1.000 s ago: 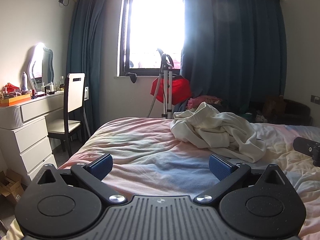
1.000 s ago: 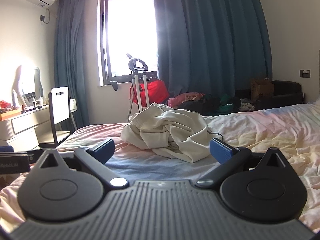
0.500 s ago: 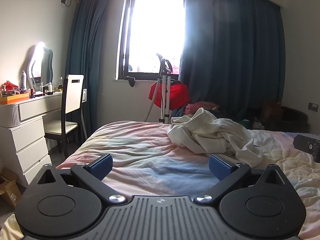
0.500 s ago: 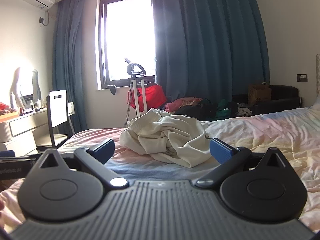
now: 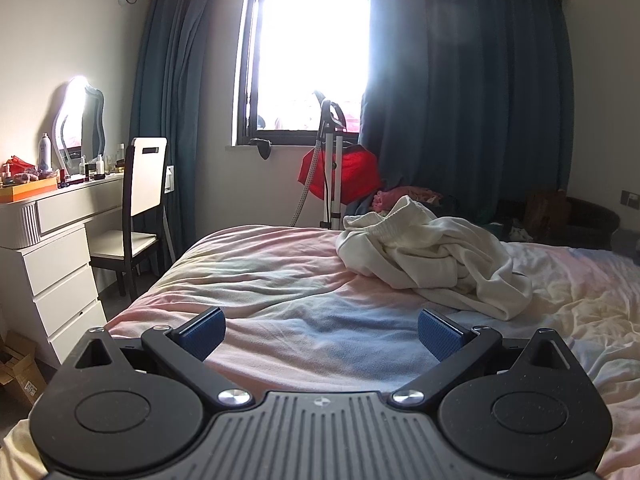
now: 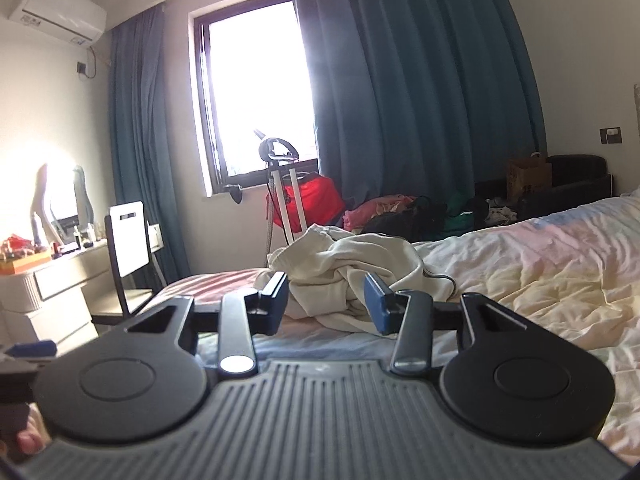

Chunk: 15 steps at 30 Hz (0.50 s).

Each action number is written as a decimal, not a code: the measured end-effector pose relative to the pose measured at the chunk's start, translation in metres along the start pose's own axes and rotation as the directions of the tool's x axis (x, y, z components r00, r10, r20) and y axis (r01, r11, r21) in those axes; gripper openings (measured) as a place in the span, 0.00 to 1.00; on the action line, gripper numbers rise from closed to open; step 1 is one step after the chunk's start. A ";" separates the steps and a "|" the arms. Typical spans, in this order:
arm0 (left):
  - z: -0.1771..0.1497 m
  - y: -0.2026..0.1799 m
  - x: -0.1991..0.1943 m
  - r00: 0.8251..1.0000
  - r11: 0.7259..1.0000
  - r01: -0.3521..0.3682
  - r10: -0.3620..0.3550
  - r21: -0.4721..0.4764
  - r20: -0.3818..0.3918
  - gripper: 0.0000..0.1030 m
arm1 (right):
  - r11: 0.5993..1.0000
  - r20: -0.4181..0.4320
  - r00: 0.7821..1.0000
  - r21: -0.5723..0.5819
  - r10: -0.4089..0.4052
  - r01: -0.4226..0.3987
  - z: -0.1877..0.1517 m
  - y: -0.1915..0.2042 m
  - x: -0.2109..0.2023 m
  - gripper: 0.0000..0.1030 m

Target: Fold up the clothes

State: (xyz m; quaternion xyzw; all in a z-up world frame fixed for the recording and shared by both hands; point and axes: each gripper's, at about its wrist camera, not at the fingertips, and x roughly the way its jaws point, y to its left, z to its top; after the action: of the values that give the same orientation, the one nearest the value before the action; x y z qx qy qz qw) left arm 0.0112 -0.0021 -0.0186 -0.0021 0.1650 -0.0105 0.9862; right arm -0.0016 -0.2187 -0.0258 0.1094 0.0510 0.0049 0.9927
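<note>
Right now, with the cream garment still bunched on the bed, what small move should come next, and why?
Probably reach both grippers forward to the cream garment. It lies crumpled, untouched; the left gripper is open and empty, and the right gripper is closing on nothing, short of it.

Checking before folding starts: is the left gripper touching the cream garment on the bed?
Apart. The left wrist view shows bare sheet between the left gripper and cream garment.

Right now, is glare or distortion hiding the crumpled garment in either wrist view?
Left wrist view: window blown out, cream garment evenly lit and sharp. Right wrist view: window and mirror flare, garment readable; fisheye bends the edges in both.
</note>
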 end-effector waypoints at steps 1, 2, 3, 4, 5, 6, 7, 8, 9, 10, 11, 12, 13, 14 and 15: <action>0.000 0.000 0.004 1.000 1.000 0.000 0.000 0.004 -0.005 1.00 | 1.000 0.003 1.000 0.015 0.008 -0.008 0.007 -0.002 0.002 0.34; 0.002 -0.001 0.009 1.000 1.000 -0.005 0.005 0.013 -0.004 1.00 | 1.000 -0.003 1.000 0.023 0.009 -0.009 0.015 -0.005 0.006 0.34; 0.004 -0.001 0.017 1.000 1.000 -0.019 0.019 0.016 -0.005 1.00 | 1.000 -0.013 1.000 0.028 0.004 -0.003 0.023 -0.008 0.012 0.35; 0.008 -0.002 0.028 0.999 0.999 -0.031 0.031 0.010 -0.009 1.00 | 0.999 -0.023 1.000 0.034 -0.001 0.002 0.031 -0.012 0.018 0.36; 0.013 -0.001 0.041 0.999 0.999 -0.035 0.035 0.000 -0.020 1.00 | 0.999 -0.033 0.999 0.039 -0.006 0.007 0.039 -0.015 0.023 0.43; 0.018 -0.001 0.057 0.999 1.000 -0.029 0.028 -0.010 -0.037 1.00 | 0.999 -0.040 0.999 0.048 -0.007 0.009 0.045 -0.019 0.029 0.64; 0.022 -0.001 0.074 0.998 1.000 -0.023 0.022 -0.019 -0.054 1.00 | 0.998 -0.040 0.999 0.059 0.001 0.001 0.048 -0.023 0.034 0.79; 0.026 0.000 0.091 0.998 1.000 -0.013 0.011 -0.025 -0.063 1.00 | 0.998 -0.036 0.999 0.062 0.014 -0.012 0.049 -0.026 0.038 1.00; 0.028 0.000 0.111 0.998 1.000 -0.011 0.009 -0.019 -0.059 1.00 | 0.998 -0.034 0.999 0.063 0.024 -0.022 0.048 -0.029 0.042 1.00; 0.030 -0.001 0.131 0.998 1.000 -0.009 0.008 -0.015 -0.056 1.00 | 0.998 -0.042 0.999 0.060 0.031 -0.028 0.044 -0.031 0.047 1.00; 0.033 -0.001 0.152 0.998 1.000 -0.014 0.012 -0.022 -0.060 1.00 | 0.997 -0.067 0.997 0.063 0.036 -0.032 0.038 -0.032 0.053 1.00; 0.036 0.000 0.175 0.998 0.999 -0.015 0.012 -0.044 -0.067 1.00 | 0.997 -0.099 0.994 0.072 0.046 -0.039 0.032 -0.034 0.060 1.00; 0.040 0.001 0.201 0.997 0.997 -0.013 0.007 -0.071 -0.081 1.00 | 0.995 -0.133 0.989 0.082 0.061 -0.050 0.024 -0.035 0.066 1.00; 0.046 0.000 0.227 0.995 0.995 -0.012 0.002 -0.095 -0.099 1.00 | 0.994 -0.163 0.984 0.090 0.073 -0.059 0.017 -0.037 0.071 1.00; 0.054 -0.002 0.255 0.994 0.994 -0.012 -0.001 -0.113 -0.109 0.99 | 0.994 -0.189 0.979 0.094 0.080 -0.063 0.010 -0.038 0.076 1.00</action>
State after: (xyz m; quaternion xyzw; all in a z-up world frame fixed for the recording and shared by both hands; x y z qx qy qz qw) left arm 0.2698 -0.0094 -0.0508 -0.0571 0.2187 0.0014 0.9741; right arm 0.0752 -0.2564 -0.0321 0.1534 0.1429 0.0490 0.9765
